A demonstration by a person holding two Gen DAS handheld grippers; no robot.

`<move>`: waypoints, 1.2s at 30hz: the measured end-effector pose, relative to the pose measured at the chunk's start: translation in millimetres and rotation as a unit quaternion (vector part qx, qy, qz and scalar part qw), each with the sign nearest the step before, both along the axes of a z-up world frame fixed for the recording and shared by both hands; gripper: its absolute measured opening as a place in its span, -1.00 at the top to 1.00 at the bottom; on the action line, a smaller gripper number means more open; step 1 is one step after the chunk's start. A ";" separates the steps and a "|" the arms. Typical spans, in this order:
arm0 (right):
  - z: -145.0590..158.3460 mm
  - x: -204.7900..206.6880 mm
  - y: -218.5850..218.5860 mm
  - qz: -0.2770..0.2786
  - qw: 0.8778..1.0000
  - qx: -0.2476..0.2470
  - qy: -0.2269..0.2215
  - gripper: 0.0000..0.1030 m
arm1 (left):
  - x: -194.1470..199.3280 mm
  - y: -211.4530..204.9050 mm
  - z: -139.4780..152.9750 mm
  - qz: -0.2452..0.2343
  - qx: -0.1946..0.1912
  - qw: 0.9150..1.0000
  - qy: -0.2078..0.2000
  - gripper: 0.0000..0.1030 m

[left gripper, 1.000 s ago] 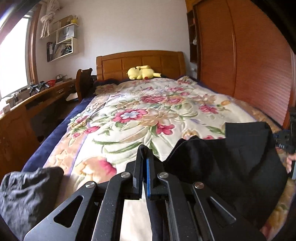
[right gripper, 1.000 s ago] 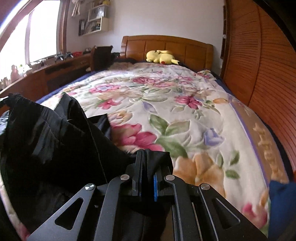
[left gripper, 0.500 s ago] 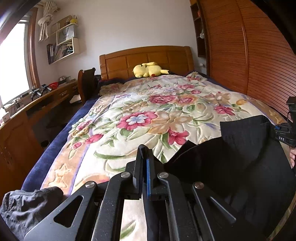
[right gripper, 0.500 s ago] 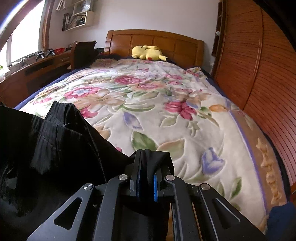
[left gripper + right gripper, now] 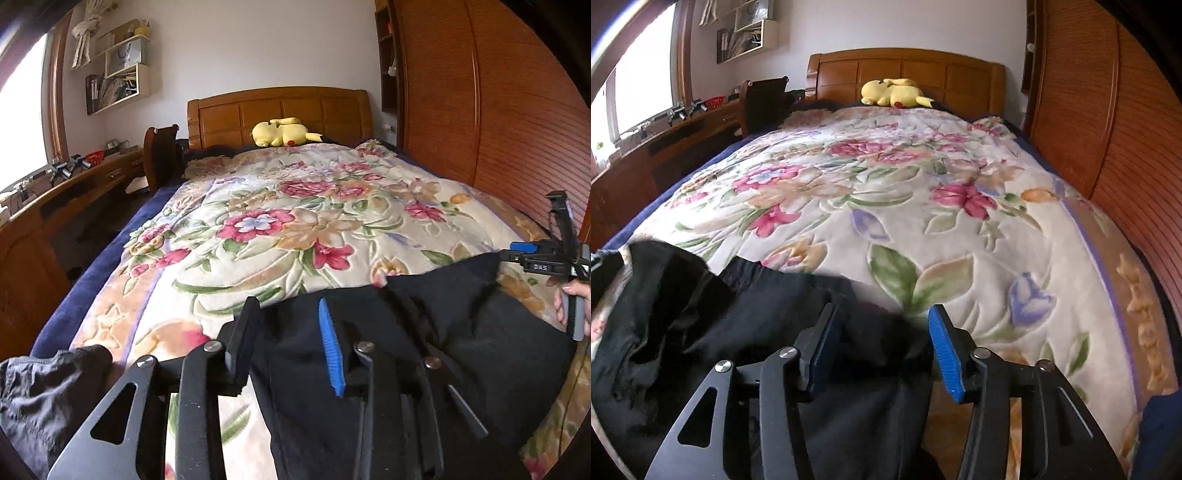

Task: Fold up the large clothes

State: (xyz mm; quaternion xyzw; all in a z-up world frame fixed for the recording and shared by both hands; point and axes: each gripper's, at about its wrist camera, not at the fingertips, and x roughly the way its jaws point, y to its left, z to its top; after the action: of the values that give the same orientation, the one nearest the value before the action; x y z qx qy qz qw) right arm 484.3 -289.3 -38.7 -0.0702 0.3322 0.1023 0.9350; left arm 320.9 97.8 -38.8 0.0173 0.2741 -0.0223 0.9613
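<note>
Left wrist view: the left tool (image 5: 286, 332) is opening its jaws right now, the blue pad (image 5: 332, 349) and the black pad standing apart with the black garment (image 5: 461, 325) lying between them, no longer pinched. That garment is sprawling over the near end of the bed, on the floral blanket (image 5: 295, 221), running from six o'clock out toward three o'clock. Out at three o'clock the right tool (image 5: 546, 254) is showing side-on, a hand (image 5: 572, 295) wrapping its grip, hovering just past the cloth's far corner. At eight o'clock a grey garment (image 5: 40, 398) is sitting bunched at the blanket's edge. Up at twelve o'clock a yellow plush toy (image 5: 284, 132) is lying against the wooden headboard (image 5: 277, 110). Over to the right wrist camera: the right tool (image 5: 882, 345) is opening its jaws too, blue pads wide apart, the black garment (image 5: 720, 314) spreading beneath and between them from six o'clock round to nine o'clock, a little blurred at its upper edge. The plush toy (image 5: 894, 92) is sitting at twelve o'clock here as well.
</note>
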 end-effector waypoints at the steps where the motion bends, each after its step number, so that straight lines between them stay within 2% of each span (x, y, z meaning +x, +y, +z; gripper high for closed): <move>1: -0.8 -0.2 -1.7 -0.002 1.000 -0.002 0.003 -0.03 | -3.2 -0.1 0.6 -0.004 -0.005 1.000 0.002 0.21; 2: -3.2 -0.6 -2.4 -0.004 1.000 -0.012 0.005 -0.03 | -6.2 -1.1 0.2 -0.008 -0.009 1.000 0.005 0.14; 4: -10.6 -0.5 -3.1 -0.003 1.000 -0.022 0.018 -0.03 | -13.5 -4.5 -2.4 -0.019 -0.019 1.000 0.008 -0.28; 5: -14.9 0.8 -3.9 0.001 0.999 -0.023 0.029 -0.03 | -18.2 -8.0 -5.5 -0.025 -0.025 0.999 0.011 -0.35; 15: -59.5 35.2 -23.4 -0.026 0.991 -0.014 0.130 -0.01 | -53.9 -55.2 -54.7 -0.073 -0.050 0.995 0.046 -0.41; 18: -66.9 44.9 -32.7 -0.037 0.987 0.010 0.155 0.23 | -59.9 -62.2 -66.5 -0.092 -0.060 0.992 0.058 -0.41; 20: -69.7 49.6 -33.7 -0.029 0.986 0.015 0.165 0.61 | -62.6 -66.7 -72.6 -0.102 -0.063 0.991 0.066 -0.41; 21: -70.1 51.1 -32.5 -0.021 0.986 0.016 0.168 0.89 | -63.5 -68.3 -74.3 -0.106 -0.063 0.990 0.068 -0.41; 22: -68.8 50.5 -29.9 -0.015 0.987 0.006 0.159 0.94 | -64.9 -69.5 -75.7 -0.111 -0.065 0.989 0.068 -0.41; 24: -57.8 45.0 -25.1 -0.040 0.993 -0.039 0.103 0.97 | -68.2 -72.6 -78.1 -0.128 -0.069 0.987 0.074 -0.41; 27: -40.3 44.2 -20.2 -0.073 0.994 -0.061 0.048 0.97 | -73.3 -75.2 -79.0 -0.134 -0.061 0.986 0.072 -0.41; 30: -31.0 49.8 -11.4 -0.088 0.992 -0.077 0.046 0.95 | -76.8 -74.2 -79.8 -0.137 -0.067 0.986 0.074 -0.41; 32: -26.4 46.8 -3.9 -0.089 0.991 -0.089 0.048 0.79 | -79.1 -75.2 -82.0 -0.138 -0.064 0.986 0.075 -0.41; 36: -18.4 14.6 13.6 -0.055 0.993 -0.095 0.037 0.16 | -80.7 -78.9 -85.0 -0.142 -0.062 0.985 0.079 -0.41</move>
State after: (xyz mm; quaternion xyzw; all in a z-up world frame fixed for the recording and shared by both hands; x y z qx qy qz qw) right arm 498.9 -275.8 -57.2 -0.1366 0.3781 0.0209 0.9154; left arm 240.3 18.9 -123.8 -0.0060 0.3422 -0.1766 0.9228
